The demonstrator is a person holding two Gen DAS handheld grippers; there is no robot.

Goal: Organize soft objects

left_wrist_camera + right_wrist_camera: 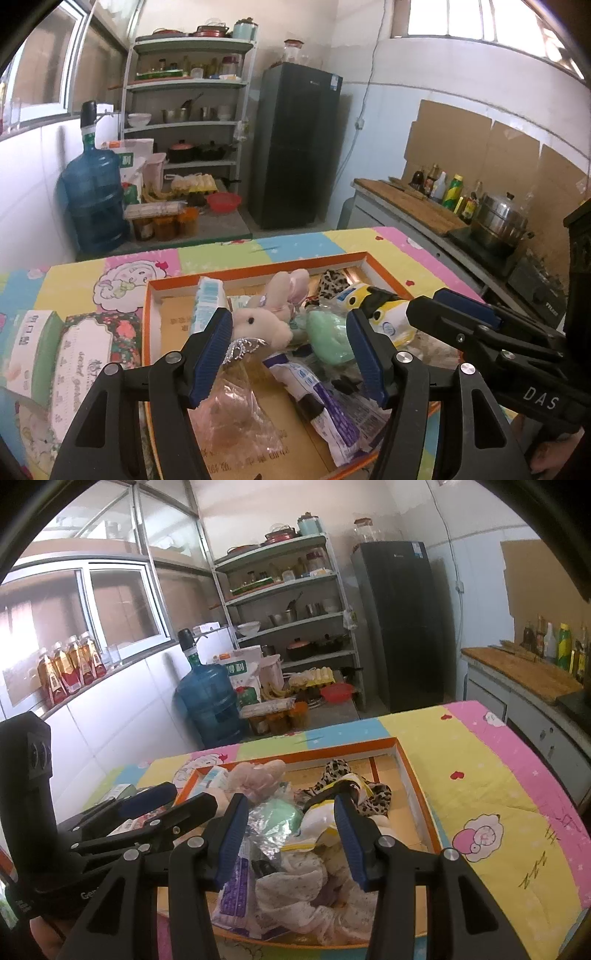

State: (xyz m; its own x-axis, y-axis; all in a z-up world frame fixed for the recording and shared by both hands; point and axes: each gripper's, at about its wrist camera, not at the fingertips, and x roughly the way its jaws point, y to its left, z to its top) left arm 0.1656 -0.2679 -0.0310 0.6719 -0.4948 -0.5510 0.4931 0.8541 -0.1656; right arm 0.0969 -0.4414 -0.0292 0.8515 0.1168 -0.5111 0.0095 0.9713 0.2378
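Observation:
An orange-rimmed shallow box [258,271] [413,771] sits on the table with soft things heaped in it. Among them are a pink plush bunny [264,321], a green soft lump in plastic [328,338] [282,812], a purple-and-white packet [325,402], leopard-print cloth [373,797] and white cloth [295,886]. My left gripper [290,354] hovers over the bunny and the packet, open and touching neither. My right gripper [291,840] [424,306] is half-wide over a yellow, black and white plush toy [382,314] [321,829]. Whether its pads press on the toy is unclear.
Two tissue boxes [33,350] [92,350] lie left of the orange box on the colourful tablecloth [480,775]. Beyond the table stand a water jug [94,195], a shelf rack [184,125] and a dark fridge [295,147]. A counter with bottles and a steel pot [498,221] runs along the right.

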